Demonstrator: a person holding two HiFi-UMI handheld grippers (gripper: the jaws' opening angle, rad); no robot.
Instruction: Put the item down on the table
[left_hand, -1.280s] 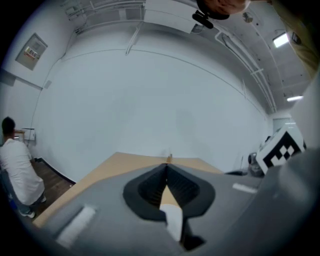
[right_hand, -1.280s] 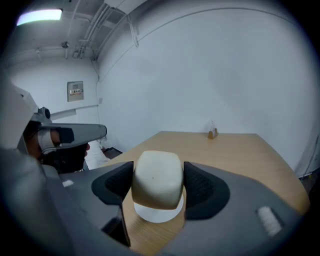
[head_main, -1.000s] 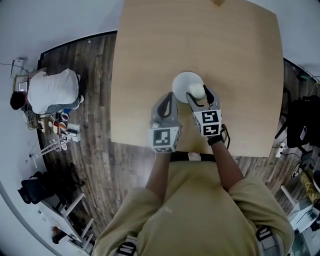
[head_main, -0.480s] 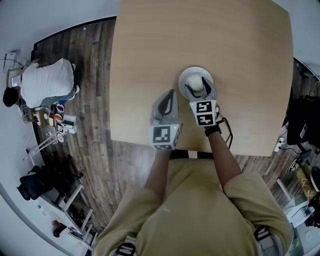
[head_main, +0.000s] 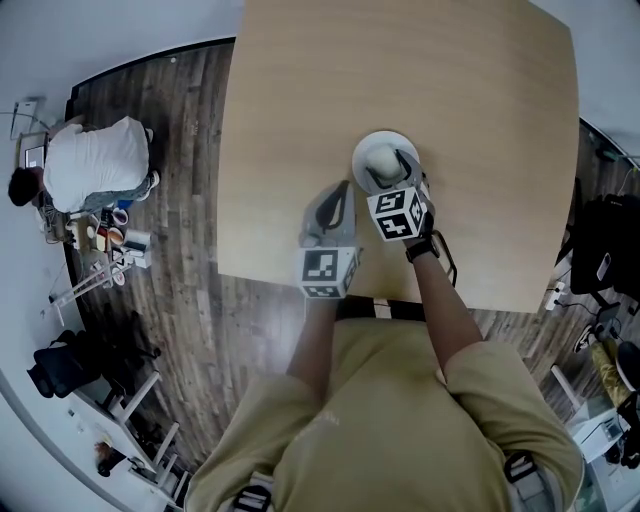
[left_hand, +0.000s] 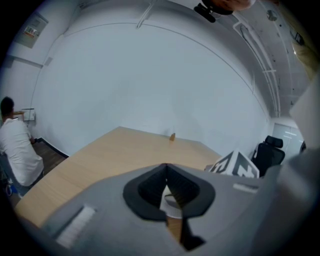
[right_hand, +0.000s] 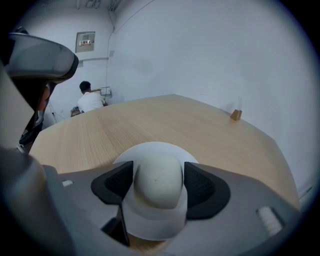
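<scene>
Right gripper is front and centre over the pale, fine-grained wooden table, and its ribbed black pads are clamped on the white item: a smooth, matte, egg-like dome rising from a flat round brim. In the right gripper view the dome fills the gap between the pads, brim spreading out behind it. Whether the brim touches the tabletop, I can't tell. Left gripper sits just beside it, low over the table's near part, grey shell, dark pads pressed together with nothing between them. A small wooden block stands at the far edge.
</scene>
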